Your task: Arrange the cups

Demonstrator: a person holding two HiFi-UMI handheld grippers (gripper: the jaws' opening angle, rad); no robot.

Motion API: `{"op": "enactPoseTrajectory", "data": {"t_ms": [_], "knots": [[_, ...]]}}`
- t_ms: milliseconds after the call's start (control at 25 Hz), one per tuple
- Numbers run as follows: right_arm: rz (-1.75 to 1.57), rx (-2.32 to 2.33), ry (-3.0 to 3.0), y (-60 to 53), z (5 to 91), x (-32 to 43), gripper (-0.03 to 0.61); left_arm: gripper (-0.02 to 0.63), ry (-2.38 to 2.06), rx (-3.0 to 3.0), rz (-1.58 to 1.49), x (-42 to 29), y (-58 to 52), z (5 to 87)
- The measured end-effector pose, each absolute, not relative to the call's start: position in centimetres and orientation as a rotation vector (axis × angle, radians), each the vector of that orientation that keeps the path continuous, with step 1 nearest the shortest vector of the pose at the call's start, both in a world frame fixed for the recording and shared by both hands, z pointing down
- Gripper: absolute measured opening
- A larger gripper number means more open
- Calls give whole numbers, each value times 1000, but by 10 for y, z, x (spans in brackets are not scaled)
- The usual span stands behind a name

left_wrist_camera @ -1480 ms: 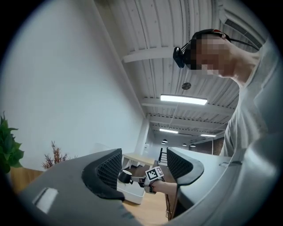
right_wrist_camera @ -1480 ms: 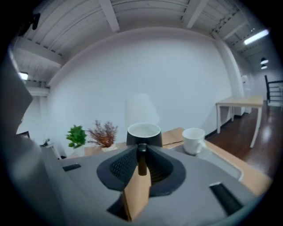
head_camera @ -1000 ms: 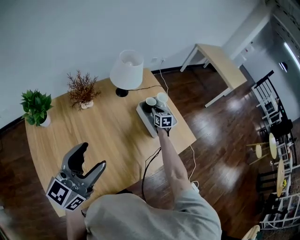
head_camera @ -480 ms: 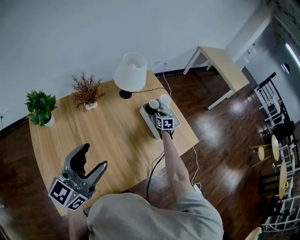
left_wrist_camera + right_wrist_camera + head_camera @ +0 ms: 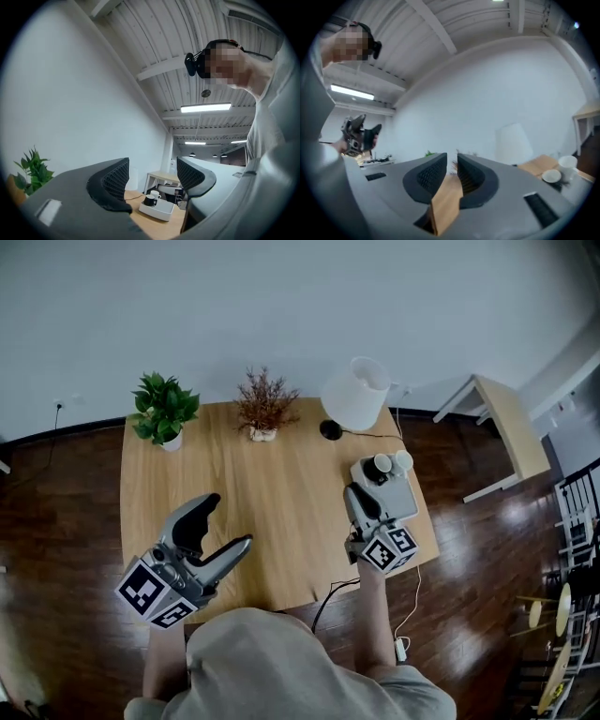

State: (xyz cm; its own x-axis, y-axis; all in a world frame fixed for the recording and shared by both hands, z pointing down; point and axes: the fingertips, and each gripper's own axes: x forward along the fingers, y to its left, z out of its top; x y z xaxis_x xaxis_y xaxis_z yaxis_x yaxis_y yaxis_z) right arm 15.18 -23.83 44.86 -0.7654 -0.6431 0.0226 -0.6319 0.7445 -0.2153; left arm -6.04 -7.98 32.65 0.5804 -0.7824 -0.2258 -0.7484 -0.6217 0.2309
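Note:
A dark cup [image 5: 381, 465] and a white cup [image 5: 403, 459] stand together at the far end of a white tray [image 5: 405, 498] near the table's right edge. My right gripper [image 5: 359, 498] hovers by the tray's left side, short of the cups. Its jaws have just been closing and now stand almost together with nothing between them; only tabletop shows through the slit [image 5: 452, 159]. My left gripper [image 5: 225, 529] is open and empty over the table's front left. Through its jaws [image 5: 152, 176] I see the dark cup [image 5: 150, 200] on the tray [image 5: 158, 212].
On the wooden table [image 5: 272, 493] a green potted plant [image 5: 164, 409], a dried plant [image 5: 264, 404] and a white lamp [image 5: 356, 393] line the far edge by the wall. A cable [image 5: 333, 592] hangs off the front edge. A second table [image 5: 506, 423] stands to the right.
My right gripper has pulled back from over the tray and cups toward me and risen, holding nothing. The left gripper shifted a little. The head view has swung so the table sits more central.

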Motion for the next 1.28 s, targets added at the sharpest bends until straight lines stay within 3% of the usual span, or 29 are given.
{"op": "enactPoseTrajectory", "data": {"t_ms": [200,480,1280], "knots": [[-86,-624,2928,-157,355,49,64,311,-1419,2689,-551,-98,-58,303],[183,-336,2976,-87,306,-30,64,311,-1539,2702,-665,-142,-27,270],[298,-302,3039,-57,302,-73,64,310,-1570,2735,-739,-173,-3,263]]}}
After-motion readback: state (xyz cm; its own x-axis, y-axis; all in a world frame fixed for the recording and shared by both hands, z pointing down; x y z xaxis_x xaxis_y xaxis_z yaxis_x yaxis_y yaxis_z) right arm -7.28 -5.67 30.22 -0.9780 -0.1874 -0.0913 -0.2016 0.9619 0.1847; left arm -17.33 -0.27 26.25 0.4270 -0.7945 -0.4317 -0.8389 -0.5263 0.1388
